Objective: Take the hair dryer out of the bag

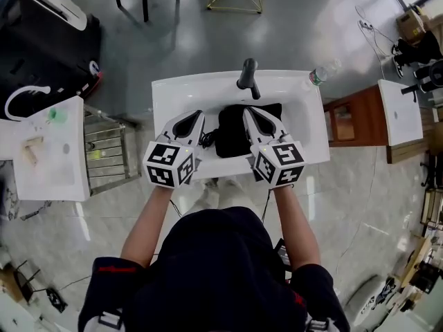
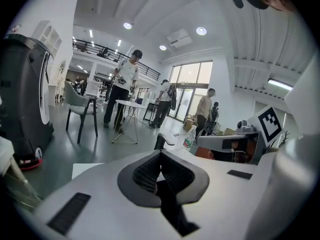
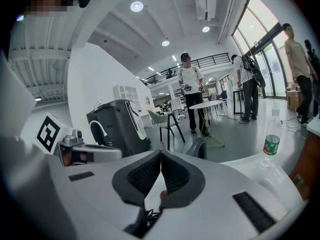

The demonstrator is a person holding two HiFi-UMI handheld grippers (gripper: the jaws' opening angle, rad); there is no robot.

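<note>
A black bag (image 1: pixel 235 131) lies in the white basin (image 1: pixel 304 126), below the black faucet (image 1: pixel 248 77). The hair dryer itself is hidden; only a black cord (image 1: pixel 206 140) shows at the bag's left edge, and the same cord (image 3: pixel 148 217) shows under the right jaws. My left gripper (image 1: pixel 199 115) hangs over the bag's left side, jaws shut with nothing between them. Over the bag's right side, my right gripper (image 1: pixel 248 111) is also shut and empty. In the gripper views, both the left gripper (image 2: pixel 160 155) and the right gripper (image 3: pixel 160 155) point across the basin toward the faucet (image 2: pixel 160 141).
A clear water bottle (image 1: pixel 322 72) stands at the basin's back right corner. Left of the basin are a metal rack (image 1: pixel 107 151) and a white table (image 1: pixel 48 151); a wooden cabinet (image 1: pixel 349 123) stands to the right. Several people stand far off in the room.
</note>
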